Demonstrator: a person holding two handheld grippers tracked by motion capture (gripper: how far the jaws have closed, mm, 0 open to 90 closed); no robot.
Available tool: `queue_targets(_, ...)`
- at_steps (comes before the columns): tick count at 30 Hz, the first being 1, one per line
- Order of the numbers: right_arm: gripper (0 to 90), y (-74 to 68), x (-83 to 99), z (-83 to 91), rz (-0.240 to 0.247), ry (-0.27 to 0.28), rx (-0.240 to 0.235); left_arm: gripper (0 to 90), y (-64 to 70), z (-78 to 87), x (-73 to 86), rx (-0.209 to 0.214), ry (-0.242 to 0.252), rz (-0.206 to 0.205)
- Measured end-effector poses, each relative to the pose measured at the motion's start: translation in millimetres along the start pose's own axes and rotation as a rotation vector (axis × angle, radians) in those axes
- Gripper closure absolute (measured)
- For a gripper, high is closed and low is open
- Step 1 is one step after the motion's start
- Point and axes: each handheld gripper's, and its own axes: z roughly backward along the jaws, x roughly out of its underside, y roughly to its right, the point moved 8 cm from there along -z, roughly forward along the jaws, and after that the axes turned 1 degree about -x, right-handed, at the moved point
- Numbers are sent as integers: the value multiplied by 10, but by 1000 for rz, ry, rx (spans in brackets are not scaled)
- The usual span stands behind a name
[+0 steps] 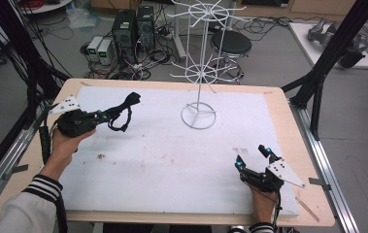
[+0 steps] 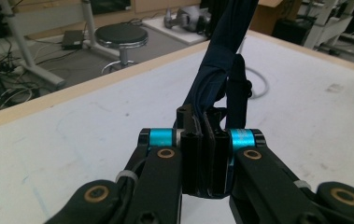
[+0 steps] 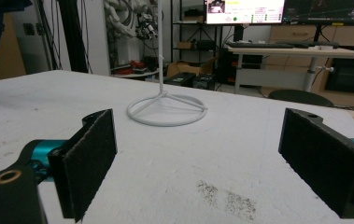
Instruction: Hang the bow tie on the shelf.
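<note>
Your left gripper (image 2: 206, 154) has its jaws clamped on one end of a dark strap (image 2: 223, 70); the strap's long axis runs straight out ahead of the jaws, toward the white wire stand (image 1: 199, 73), with a loop drooping below it above the worktop (image 1: 172, 155). Your right gripper (image 3: 207, 158) rests low on the worktop, jaws wide apart, with the stand's ring base beyond them.

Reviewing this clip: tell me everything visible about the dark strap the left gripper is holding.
The dark strap looks like navy woven fabric, folded into several layers with a loop hanging beneath. The left gripper is shut on one end of it, and the rest runs forward past the jaws, lifted above the white table cover. In the high view its far end points toward the white wire rack without touching it. Nothing else touches it.
</note>
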Motion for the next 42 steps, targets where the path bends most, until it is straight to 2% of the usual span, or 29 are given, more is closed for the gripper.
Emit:
queue_targets(8, 105, -1, 0, 1, -1, 1, 0, 868, 271, -113, -172, 59, 38, -9)
queue_targets(12, 105, -1, -1, 1, -1, 2, -1, 867, 363, -181, -246, 54, 43, 19)
queue_targets(23, 105, -1, -2, 0, 4, 3, -2, 866, 635, -360, -478, 93, 70, 30)
queue_targets(26, 105, -1, -4, -2, 9, 5, -3, 866, 696, -402, -540, 82, 73, 50)
queue_targets(33, 105, -7, -2, -1, 6, 2, -4, 865, 795, -490, -641, 95, 92, 57)
queue_targets(42, 105, -11, 0, -1, 3, -1, -3, 865, 916, -611, -865, 110, 104, 22)
